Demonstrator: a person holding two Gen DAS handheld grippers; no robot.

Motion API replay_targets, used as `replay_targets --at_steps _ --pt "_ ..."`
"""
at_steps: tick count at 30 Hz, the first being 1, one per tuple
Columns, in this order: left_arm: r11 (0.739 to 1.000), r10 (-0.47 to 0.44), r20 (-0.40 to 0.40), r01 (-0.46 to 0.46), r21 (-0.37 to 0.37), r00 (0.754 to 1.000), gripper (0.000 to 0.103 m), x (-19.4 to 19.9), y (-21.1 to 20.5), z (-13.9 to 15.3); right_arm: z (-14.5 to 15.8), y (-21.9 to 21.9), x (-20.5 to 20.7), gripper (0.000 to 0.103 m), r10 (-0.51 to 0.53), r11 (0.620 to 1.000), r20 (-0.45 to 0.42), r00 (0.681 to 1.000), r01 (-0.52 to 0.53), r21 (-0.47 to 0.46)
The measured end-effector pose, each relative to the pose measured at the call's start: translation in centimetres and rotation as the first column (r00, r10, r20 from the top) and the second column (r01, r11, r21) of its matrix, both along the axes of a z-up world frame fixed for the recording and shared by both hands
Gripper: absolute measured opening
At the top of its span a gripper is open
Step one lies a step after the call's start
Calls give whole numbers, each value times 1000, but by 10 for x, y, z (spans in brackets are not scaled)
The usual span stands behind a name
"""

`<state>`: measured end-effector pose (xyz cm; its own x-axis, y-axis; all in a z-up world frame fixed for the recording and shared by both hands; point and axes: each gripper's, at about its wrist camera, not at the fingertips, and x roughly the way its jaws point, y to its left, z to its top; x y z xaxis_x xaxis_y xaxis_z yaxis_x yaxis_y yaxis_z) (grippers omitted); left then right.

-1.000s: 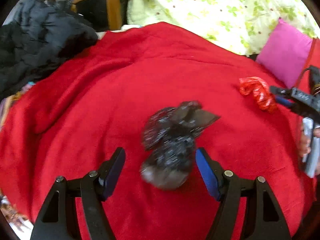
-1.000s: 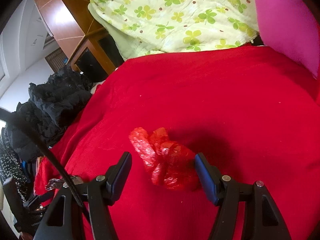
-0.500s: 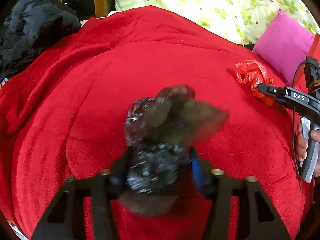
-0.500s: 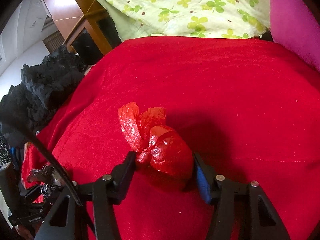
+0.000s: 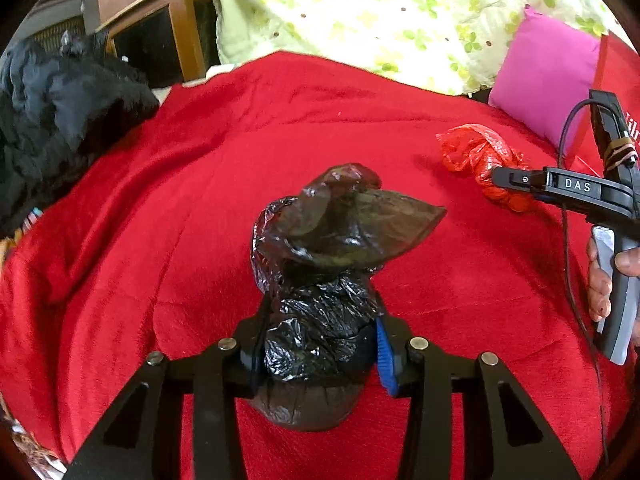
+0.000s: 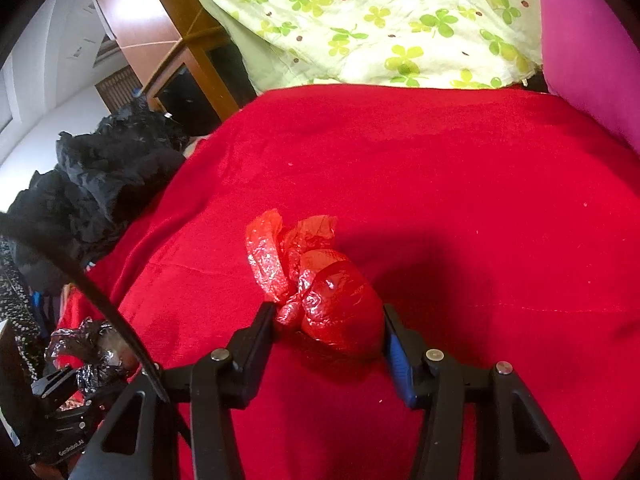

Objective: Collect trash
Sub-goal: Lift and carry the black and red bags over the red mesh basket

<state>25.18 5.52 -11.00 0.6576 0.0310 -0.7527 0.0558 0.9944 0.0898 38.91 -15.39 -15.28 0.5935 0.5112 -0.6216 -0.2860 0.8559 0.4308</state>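
A knotted black trash bag (image 5: 320, 256) sits between the fingers of my left gripper (image 5: 322, 316). Both pads press its crumpled neck while the jaws are closing, and it hangs just above the red blanket (image 5: 160, 200). A knotted red trash bag (image 6: 336, 300) lies on the blanket between the fingers of my right gripper (image 6: 327, 314); those jaws are closing too, with both pads touching its sides. In the left wrist view the red bag (image 5: 476, 156) shows at the right, with the right gripper (image 5: 500, 178) on it. The black bag (image 6: 86, 350) appears low left in the right wrist view.
A pile of black clothing (image 5: 52, 112) lies at the blanket's left edge. A green floral quilt (image 5: 360, 12) and a pink pillow (image 5: 548, 76) line the back. A wooden cabinet (image 5: 160, 40) stands behind, at the left. A hand (image 5: 600, 280) holds the right gripper's handle.
Both grippers closed from wide open onto their bags. The left one has lifted the black bag off the blanket and moved sideways; the right one has stayed in place around the red bag.
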Motion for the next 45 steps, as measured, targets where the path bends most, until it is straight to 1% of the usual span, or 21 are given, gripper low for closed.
replay_targets --at_steps 6,13,24,29,34,36,45 --pt "999 -24 37 23 24 999 45 -13 -17 20 19 -9 -17 55 1 999 36 999 -3 34" --pt "998 -51 54 49 37 997 45 -27 -39 37 45 -20 -43 55 1 997 81 997 -8 77" --pt "994 -110 91 106 38 990 45 -54 -79 61 90 -48 -107 55 -22 994 207 978 0 108" --pt "991 -131 102 128 40 986 45 -65 -95 70 98 -65 -138 55 -43 994 243 969 16 110" --pt "989 -150 106 148 32 983 45 -75 -112 75 107 -87 -177 55 -70 994 295 953 40 106" --pt "987 -161 107 158 33 981 45 -79 -119 77 109 -97 -193 55 -90 993 316 944 61 101" --pt "979 -202 121 200 36 972 45 -95 -143 90 108 -138 -248 55 -183 982 356 916 154 110"
